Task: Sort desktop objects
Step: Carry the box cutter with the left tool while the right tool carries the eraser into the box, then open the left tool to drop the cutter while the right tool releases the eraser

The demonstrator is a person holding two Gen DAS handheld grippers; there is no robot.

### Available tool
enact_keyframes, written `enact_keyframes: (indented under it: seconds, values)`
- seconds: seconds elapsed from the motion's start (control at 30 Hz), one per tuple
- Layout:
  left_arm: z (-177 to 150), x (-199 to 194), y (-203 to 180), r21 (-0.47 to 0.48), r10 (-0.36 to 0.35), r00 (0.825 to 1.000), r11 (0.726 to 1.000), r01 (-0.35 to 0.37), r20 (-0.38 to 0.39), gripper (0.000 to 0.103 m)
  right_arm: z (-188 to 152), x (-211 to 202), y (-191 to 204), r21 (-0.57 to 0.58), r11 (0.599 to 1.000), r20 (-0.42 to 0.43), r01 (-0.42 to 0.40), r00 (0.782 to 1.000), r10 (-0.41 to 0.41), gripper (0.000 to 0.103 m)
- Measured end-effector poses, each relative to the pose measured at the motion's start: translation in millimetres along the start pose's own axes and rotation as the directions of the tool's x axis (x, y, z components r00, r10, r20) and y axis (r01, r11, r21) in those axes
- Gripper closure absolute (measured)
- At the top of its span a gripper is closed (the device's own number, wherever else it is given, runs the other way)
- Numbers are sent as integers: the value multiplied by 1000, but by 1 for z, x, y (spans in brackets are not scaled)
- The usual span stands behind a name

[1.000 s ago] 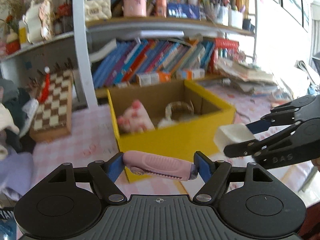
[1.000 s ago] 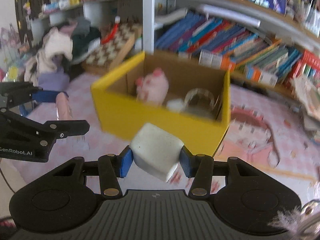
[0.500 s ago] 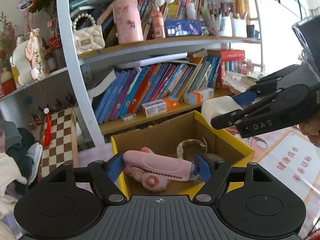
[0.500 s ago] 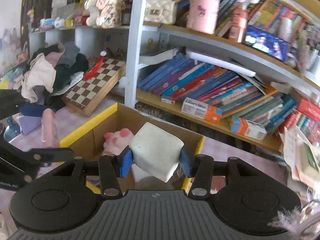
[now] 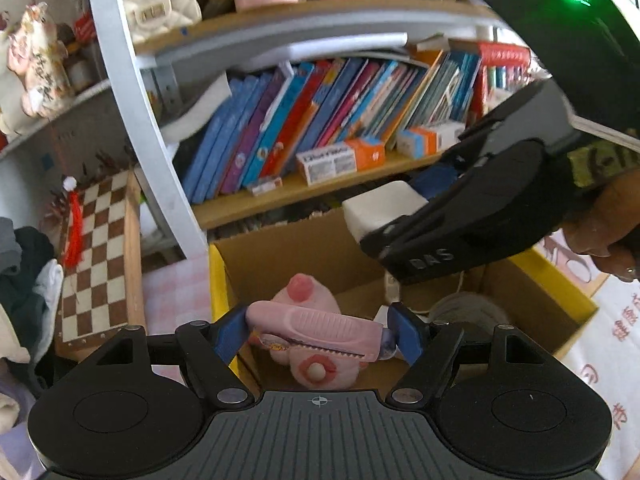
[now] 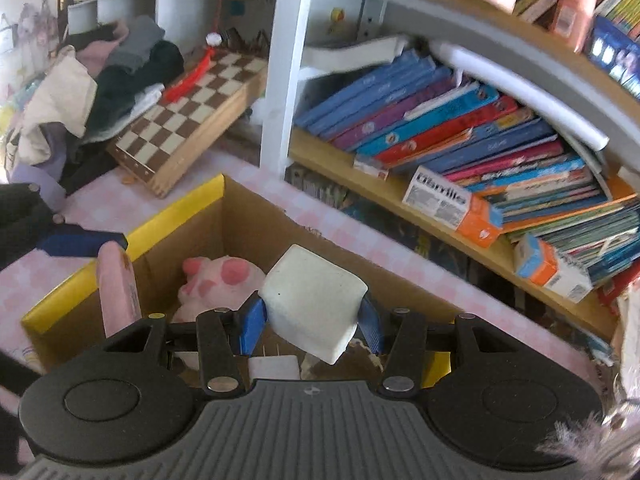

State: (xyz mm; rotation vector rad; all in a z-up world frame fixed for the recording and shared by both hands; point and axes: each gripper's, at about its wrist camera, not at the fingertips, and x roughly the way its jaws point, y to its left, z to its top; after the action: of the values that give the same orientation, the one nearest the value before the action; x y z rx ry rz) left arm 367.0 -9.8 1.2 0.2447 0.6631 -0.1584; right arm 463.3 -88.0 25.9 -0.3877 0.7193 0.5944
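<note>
My left gripper [image 5: 316,330] is shut on a pink utility knife [image 5: 314,330] held crosswise above the near-left part of the yellow cardboard box [image 5: 218,280]. My right gripper [image 6: 312,320] is shut on a white block [image 6: 312,300] above the same box [image 6: 176,208]. The right gripper and block show in the left wrist view [image 5: 382,206] over the box's middle. The knife also shows in the right wrist view [image 6: 118,284]. Inside the box lie a pink plush toy [image 6: 216,280] and a roll of clear tape [image 5: 468,312].
A bookshelf with slanted books [image 6: 440,120] stands just behind the box. A wooden chessboard [image 5: 98,252] leans at the left beside a pile of clothes [image 6: 100,80]. Small orange-white cartons [image 6: 452,204] lie on the lower shelf. The table has a pink checked cloth [image 6: 116,208].
Both grippers have moved forward and over the box with their objects still held. The view now looks down into the box, and the right gripper sits closer above it.
</note>
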Motion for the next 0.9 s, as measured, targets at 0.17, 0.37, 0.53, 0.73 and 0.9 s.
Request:
enact_keyframes:
  seconds: [0.17,0.37,0.53,0.73,0.9]
  values:
    - [4,23,-4,32,-11,998,999,13,-58,27,2,34,0,11,1000,-77,-23,997,24,56]
    - [4,43,-8,57,-22,992,998,30,-125,27,-1,64,-1,-3,999,-157,-36,987,35,55]
    - [3,46,-10,64,-24,990,997,33,-139,27,-5,77,-5,1,999,-188,-44,981,43,52]
    - [5,45,-13,73,-23,990,997,33,-142,26,-1,79,-6,5,999,-175,-53,983,53,31]
    - [6,44,-15,81,-21,990,996,32,-141,21,1,68,-12,29,998,-127,-64,990,67,20]
